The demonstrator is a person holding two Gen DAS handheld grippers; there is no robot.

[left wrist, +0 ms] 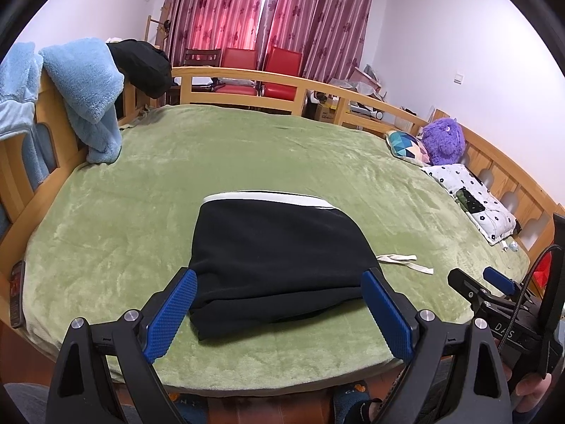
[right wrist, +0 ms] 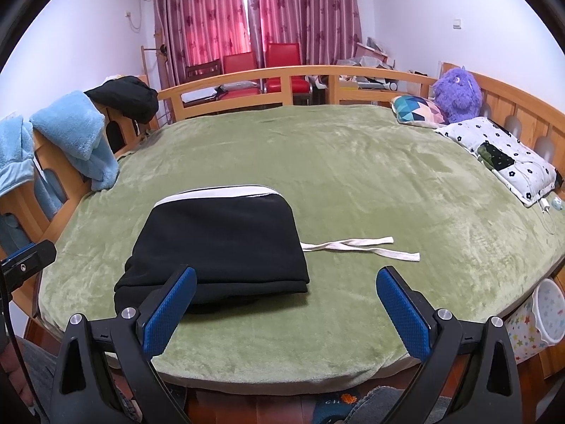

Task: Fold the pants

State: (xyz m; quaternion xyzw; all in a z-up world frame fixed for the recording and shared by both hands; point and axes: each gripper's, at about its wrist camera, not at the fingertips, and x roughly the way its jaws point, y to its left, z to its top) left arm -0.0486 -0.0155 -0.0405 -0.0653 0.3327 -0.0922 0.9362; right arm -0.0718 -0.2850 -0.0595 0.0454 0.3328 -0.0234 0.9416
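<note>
Black pants lie folded into a compact stack on the green blanket, near the front edge of the bed, a white waistband showing along the stack's far side. A white drawstring trails out flat on the blanket from the right side of the stack. Left gripper: jaws spread wide, nothing between them; the blue pads sit to either side of the stack's near edge, and contact with the cloth cannot be judged from this view. Right gripper: also wide apart and empty, over the near edge of the bed just right of the stack; its left pad overlaps the stack's near right corner in the right wrist view. The left wrist view shows the right gripper at far right, beside the left one. A light blue fleece hangs over the wooden bed rail on the left. At far right are a patterned cushion, a purple plush toy and a flower-print pillow. Red chairs stand beyond the bed before dark red curtains.
</note>
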